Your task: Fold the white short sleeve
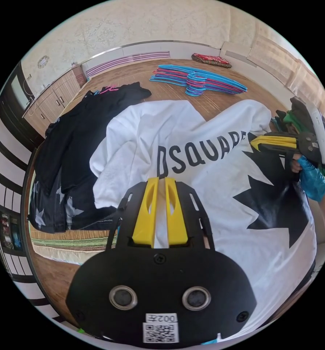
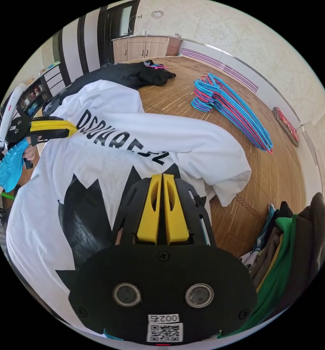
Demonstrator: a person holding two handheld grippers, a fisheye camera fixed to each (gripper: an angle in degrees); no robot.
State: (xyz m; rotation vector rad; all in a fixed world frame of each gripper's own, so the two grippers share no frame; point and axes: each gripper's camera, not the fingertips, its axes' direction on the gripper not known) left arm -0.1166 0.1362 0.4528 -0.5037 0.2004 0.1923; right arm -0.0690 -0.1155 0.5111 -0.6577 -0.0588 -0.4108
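Both grippers [image 1: 161,179] [image 2: 161,175] pinch the white shirt [image 1: 220,175] above a wooden floor [image 2: 279,175] strewn with hangers [image 2: 231,105].

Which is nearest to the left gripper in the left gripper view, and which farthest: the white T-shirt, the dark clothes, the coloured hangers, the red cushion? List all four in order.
1. White T-shirt: under the left gripper, cloth between its jaws.
2. Dark clothes: beside the shirt, at the view's left.
3. Coloured hangers: on the floor beyond the shirt.
4. Red cushion: by the far wall.

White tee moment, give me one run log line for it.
white T-shirt: lifted, print facing cameras | left gripper: shut on shirt | right gripper: shut on shirt | hangers: on floor
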